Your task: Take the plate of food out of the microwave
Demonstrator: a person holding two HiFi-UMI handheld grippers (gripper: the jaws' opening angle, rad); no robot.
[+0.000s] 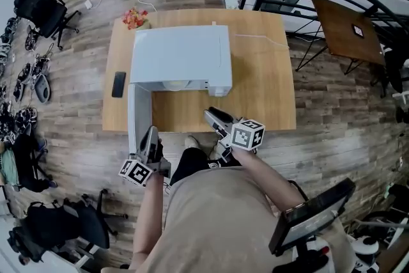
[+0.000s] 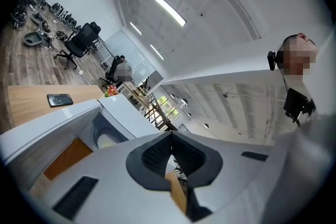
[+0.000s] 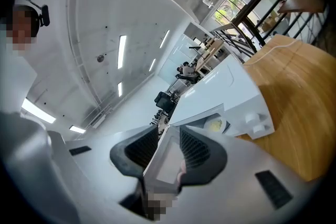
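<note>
Right gripper view shows the plate of food sitting inside the open microwave on the desk. The door swings out toward the person. Right gripper has its jaws spread, nothing pinched. Left gripper jaws are pressed together, empty, just beside the door's outer end.

Plate lies inside microwave on the table.

Mostly hidden under the top of the microwave in head view: plate of food, only a pale sliver showing. In both gripper views, too small to tell the kind of food. Flowers on the table corner, blurred.
</note>
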